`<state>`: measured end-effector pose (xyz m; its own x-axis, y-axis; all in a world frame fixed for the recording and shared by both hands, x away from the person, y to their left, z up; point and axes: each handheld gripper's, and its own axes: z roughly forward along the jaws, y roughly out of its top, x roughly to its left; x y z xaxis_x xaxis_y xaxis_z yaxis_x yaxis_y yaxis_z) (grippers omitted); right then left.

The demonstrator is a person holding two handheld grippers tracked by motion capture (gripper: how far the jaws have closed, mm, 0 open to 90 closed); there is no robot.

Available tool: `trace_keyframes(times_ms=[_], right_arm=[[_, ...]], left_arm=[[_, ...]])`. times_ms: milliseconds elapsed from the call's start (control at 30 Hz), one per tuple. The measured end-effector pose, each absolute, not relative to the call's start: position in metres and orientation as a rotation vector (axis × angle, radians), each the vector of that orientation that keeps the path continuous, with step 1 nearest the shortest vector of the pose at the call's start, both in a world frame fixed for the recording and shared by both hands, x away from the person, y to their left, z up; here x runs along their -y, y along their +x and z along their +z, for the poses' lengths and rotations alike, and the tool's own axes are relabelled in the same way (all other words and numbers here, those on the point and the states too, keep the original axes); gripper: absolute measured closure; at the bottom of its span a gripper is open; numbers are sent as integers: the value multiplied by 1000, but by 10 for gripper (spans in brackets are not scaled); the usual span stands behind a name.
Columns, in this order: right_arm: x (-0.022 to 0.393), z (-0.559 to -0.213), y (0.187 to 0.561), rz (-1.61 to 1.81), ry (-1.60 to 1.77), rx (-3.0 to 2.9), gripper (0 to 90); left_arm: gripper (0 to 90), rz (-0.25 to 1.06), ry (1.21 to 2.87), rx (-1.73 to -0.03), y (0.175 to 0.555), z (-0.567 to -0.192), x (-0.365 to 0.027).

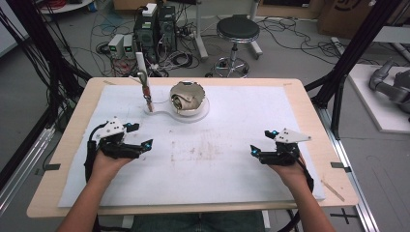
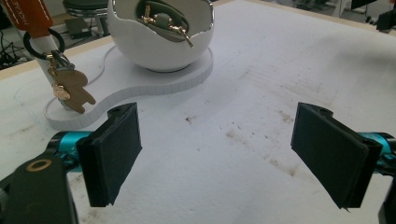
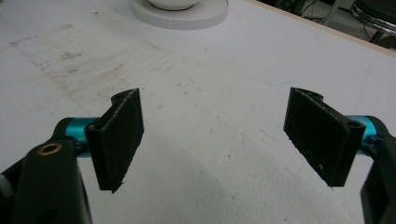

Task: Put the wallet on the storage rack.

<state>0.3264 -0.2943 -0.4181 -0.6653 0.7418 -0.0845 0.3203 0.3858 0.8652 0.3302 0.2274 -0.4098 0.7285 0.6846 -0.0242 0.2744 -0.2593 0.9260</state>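
A white egg-shaped bowl (image 1: 187, 98) (image 2: 159, 49) with a jagged open top holds small gold and green pieces. It stands on a flat white base (image 1: 167, 115) (image 2: 159, 88) (image 3: 187, 17) at the far middle of the table. A thin post (image 1: 144, 79) rises from the base's left end. On it hang an orange strap (image 2: 30, 16), a black ring and a tan figure-shaped charm (image 2: 74, 88). My left gripper (image 1: 140, 135) (image 2: 217, 149) is open over the mat, near and left of the base. My right gripper (image 1: 261, 141) (image 3: 212, 135) is open over the mat at the right. Nothing is between either pair of jaws.
A white mat (image 1: 217, 159) with brownish stains in its middle covers the wooden table (image 1: 72, 130). Beyond the far edge stand a round black stool (image 1: 237, 30), computer boxes (image 1: 154, 29) and loose cables. Black frame posts (image 1: 338, 82) flank the table.
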Motion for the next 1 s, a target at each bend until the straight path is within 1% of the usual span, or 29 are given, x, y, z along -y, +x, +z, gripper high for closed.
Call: trace_keyframes(times_ms=[1000], right_arm=[[298, -419, 329, 1189, 929, -2179, 205]], left_arm=[[160, 464, 1856, -757, 330, -415, -230]])
